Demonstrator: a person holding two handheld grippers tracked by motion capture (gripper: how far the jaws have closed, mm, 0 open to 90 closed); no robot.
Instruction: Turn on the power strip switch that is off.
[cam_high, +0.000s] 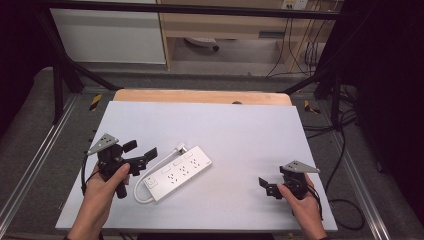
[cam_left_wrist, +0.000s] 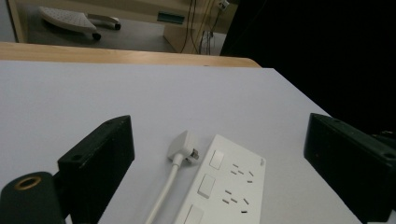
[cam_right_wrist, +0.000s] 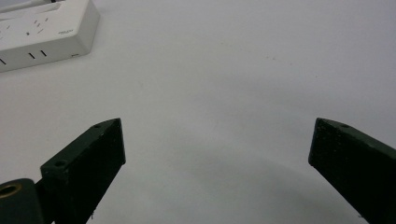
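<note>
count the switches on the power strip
3 white switches on the power strip, in a row along the side nearest the cable: one nearest the plug, one midway, one cut by the left gripper view's bottom edge.

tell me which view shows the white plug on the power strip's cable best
The left gripper view: the white plug lies close between the open jaws, prongs visible, beside the white plastic power strip. The high view shows it small. The right gripper view catches the strip's end.
</note>
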